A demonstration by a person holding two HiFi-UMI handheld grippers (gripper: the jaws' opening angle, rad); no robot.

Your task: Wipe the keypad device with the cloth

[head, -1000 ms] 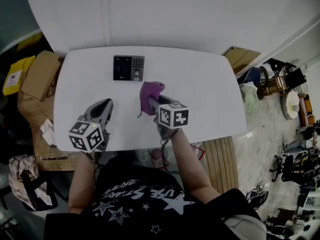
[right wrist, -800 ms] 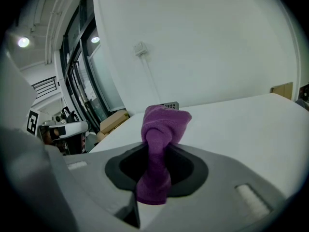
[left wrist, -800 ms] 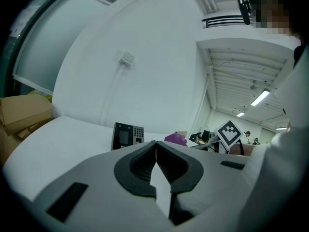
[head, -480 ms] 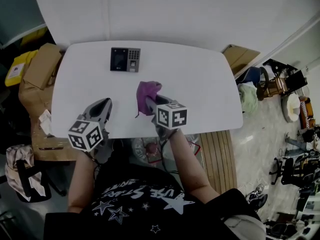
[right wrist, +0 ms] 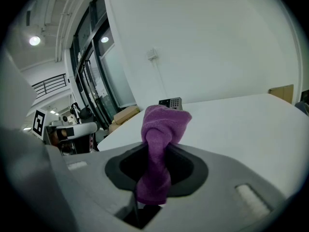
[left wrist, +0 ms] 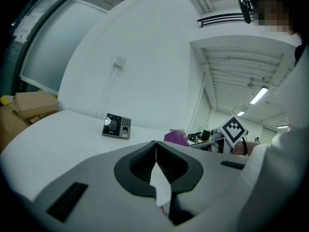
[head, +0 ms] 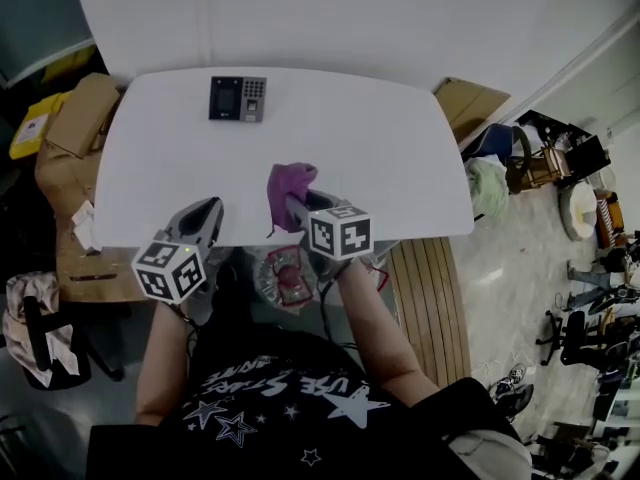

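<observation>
Worktop (head: 380, 158): white with rounded corners; cardboard boxes (head: 85, 118) sit past its left edge.
Keypad device (head: 237, 99): lying flat near the far left corner.
Cloth (head: 288, 193): purple and bunched, pinched in my right gripper (head: 300, 208) over the near edge.
Left gripper (head: 207, 211): jaws pressed together on nothing, at the near edge.

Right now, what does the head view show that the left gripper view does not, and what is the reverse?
Only the head view shows the person's star-printed shirt and the marker cube on the left gripper. Only the left gripper view shows that its tongs are pressed together, empty, and the ceiling lights. Both show the keypad device on the far side of the white table and the purple cloth held by the right gripper.
</observation>
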